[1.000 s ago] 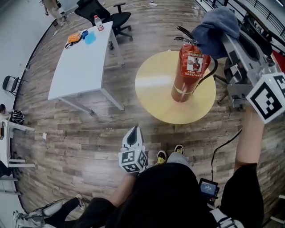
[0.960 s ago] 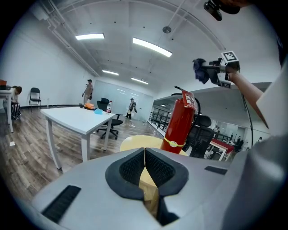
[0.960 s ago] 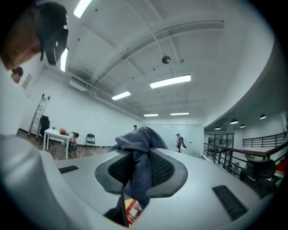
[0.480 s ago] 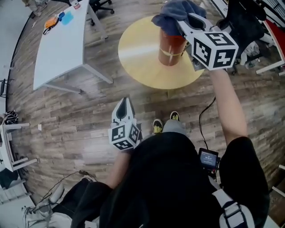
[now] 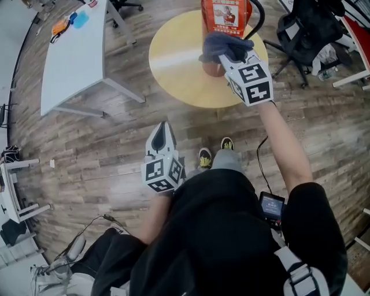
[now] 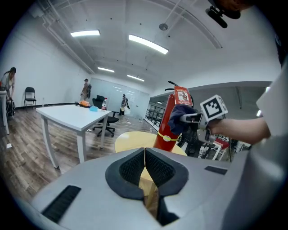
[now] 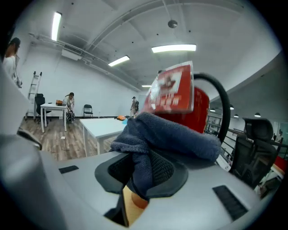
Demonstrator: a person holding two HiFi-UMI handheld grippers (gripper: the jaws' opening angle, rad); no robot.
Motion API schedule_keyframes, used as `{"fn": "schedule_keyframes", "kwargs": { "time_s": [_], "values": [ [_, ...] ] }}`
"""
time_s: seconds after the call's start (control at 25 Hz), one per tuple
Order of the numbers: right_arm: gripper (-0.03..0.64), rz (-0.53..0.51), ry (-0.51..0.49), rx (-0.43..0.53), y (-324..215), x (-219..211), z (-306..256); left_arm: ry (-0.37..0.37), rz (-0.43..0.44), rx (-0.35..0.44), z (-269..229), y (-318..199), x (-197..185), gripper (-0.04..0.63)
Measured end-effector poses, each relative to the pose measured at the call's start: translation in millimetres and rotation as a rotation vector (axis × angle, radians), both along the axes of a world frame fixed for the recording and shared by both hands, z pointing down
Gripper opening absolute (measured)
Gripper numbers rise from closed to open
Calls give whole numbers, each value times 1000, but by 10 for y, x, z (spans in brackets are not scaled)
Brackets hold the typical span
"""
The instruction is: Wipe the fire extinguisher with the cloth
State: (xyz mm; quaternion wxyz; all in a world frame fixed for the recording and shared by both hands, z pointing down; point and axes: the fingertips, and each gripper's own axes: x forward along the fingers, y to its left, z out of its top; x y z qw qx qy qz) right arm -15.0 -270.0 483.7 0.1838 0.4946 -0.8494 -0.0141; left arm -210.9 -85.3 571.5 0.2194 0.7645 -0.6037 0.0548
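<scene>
A red fire extinguisher with a black hose stands upright on a round yellow table; it also shows in the left gripper view and close up in the right gripper view. My right gripper is shut on a dark blue cloth and holds it against the extinguisher's lower body. The cloth hangs bunched between the jaws. My left gripper stays low near the person's body, away from the table, jaws shut with nothing between them.
A long white table with small items stands at the left. A black office chair with clutter sits right of the round table. People stand far off in the room. Wooden floor lies all around.
The right gripper has carried the cloth down from the extinguisher's top to its lower body. The head view shifted, so the table sits higher in view. The left gripper barely moved.
</scene>
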Motion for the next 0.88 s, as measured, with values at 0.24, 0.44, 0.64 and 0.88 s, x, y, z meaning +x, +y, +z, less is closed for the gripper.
{"fn": "schedule_keyframes", "kwargs": {
  "time_s": [0.24, 0.44, 0.64, 0.88],
  "values": [
    [89, 84, 48, -212, 7, 190, 1425, -27, 7, -28, 43, 101, 8, 23],
    [89, 74, 111, -231, 16, 195, 1601, -40, -12, -38, 53, 144, -59, 23],
    [89, 105, 52, -29, 17, 418, 672, -26, -6, -23, 18, 111, 0, 23],
    [89, 107, -195, 116, 641, 601, -555, -20, 18, 51, -272, 120, 188, 23]
  ]
}}
